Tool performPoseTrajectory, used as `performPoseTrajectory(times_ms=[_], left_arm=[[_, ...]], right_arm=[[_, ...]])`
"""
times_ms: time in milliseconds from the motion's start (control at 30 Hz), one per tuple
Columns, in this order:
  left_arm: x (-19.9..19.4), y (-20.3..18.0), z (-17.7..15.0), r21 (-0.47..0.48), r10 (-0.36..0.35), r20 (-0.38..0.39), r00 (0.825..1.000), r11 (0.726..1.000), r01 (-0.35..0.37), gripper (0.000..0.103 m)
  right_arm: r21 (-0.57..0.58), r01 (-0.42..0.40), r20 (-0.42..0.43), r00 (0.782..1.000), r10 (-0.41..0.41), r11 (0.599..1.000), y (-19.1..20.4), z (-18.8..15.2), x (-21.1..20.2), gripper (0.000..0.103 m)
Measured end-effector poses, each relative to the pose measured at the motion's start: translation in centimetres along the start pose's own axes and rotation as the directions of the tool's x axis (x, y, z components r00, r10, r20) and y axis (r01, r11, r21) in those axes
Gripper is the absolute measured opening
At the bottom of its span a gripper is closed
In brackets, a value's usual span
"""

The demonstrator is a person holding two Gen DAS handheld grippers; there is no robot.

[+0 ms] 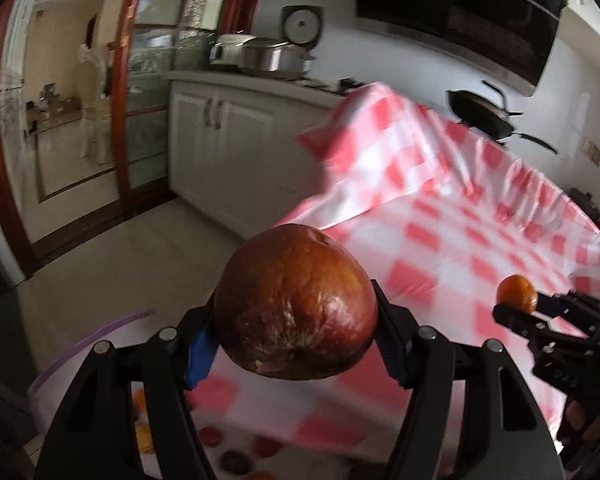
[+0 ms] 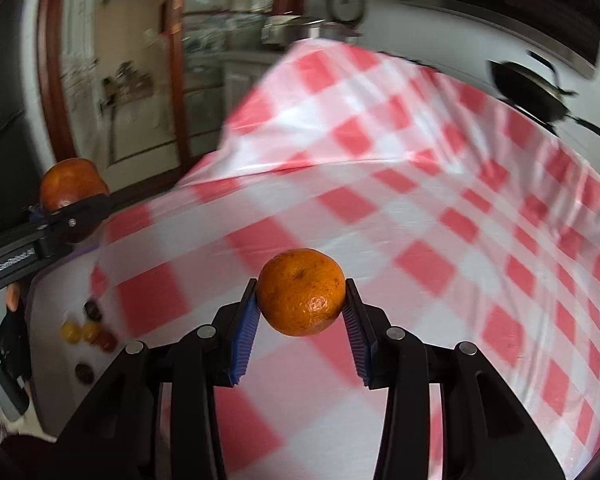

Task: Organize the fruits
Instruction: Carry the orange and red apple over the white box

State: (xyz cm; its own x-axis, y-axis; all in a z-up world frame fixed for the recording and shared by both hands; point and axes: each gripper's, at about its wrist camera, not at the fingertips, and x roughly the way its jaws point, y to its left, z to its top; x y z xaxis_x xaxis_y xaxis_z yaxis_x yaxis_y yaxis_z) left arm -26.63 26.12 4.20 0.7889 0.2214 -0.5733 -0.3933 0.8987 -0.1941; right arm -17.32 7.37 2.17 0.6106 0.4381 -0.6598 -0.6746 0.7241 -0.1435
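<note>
My left gripper [image 1: 296, 312] is shut on a large reddish-brown round fruit [image 1: 296, 304] and holds it above the near left edge of the red-and-white checked tablecloth [image 1: 460, 240]. It also shows in the right wrist view [image 2: 70, 188] at the left. My right gripper [image 2: 302, 300] is shut on a small orange mandarin [image 2: 302, 292] and holds it above the cloth. In the left wrist view the mandarin [image 1: 516, 294] shows at the right, held in the right gripper's fingers [image 1: 512, 316].
A clear plastic sheet or bag with a purple edge [image 2: 60, 320] lies at the near left, with several small dark, red and yellow fruits [image 2: 88, 332] on it. A black wok [image 1: 484, 114] stands behind the table. White cabinets [image 1: 220, 140] stand to the left.
</note>
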Motion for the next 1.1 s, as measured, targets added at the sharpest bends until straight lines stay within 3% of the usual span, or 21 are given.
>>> performPoseTrajectory(times_ms=[300,567,667,833,900,967,1100], left_arm=[[-0.9,9.0,-4.6,-0.101,0.126,-0.093,0.988,0.986,-0.135,0.067],[0.8,13.7,-8.3,-0.116,0.189,-0.199,0.962,0.97,-0.214,0.067],[2.3,14.4,-9.6,-0.092,0.207,-0.26,0.943,0.967,-0.237,0.067],[5.4,14.8,-11.6,0.002,0.256,-0.368,0.894,0.962,-0.274,0.067],[6.5,15.7,-12.2,-0.043,0.212,-0.43,0.877,0.966,-0.254,0.067],[7.1,16.5,-12.4,-0.077,0.193,-0.456,0.869,0.964,-0.255,0.067],[8.2,17.1,-12.4,-0.057,0.237,-0.488,0.84,0.952,-0.302,0.067]], right_arm=[[-0.167,-0.171,-0.043,0.985,0.166,0.971,9.3,-0.8,0.3,0.041],[-0.353,-0.325,-0.174,0.944,0.28,0.877,18.0,-3.7,2.3,0.041],[-0.376,-0.371,-0.253,0.923,0.291,0.849,20.2,-5.1,4.1,0.041],[-0.334,-0.455,-0.43,0.853,0.296,0.826,23.2,-7.6,9.3,0.041],[-0.321,-0.472,-0.479,0.829,0.289,0.821,24.2,-8.4,11.1,0.041],[-0.32,-0.484,-0.507,0.814,0.285,0.814,25.1,-8.8,12.2,0.041],[-0.335,-0.494,-0.537,0.8,0.268,0.802,27.0,-9.0,14.1,0.041]])
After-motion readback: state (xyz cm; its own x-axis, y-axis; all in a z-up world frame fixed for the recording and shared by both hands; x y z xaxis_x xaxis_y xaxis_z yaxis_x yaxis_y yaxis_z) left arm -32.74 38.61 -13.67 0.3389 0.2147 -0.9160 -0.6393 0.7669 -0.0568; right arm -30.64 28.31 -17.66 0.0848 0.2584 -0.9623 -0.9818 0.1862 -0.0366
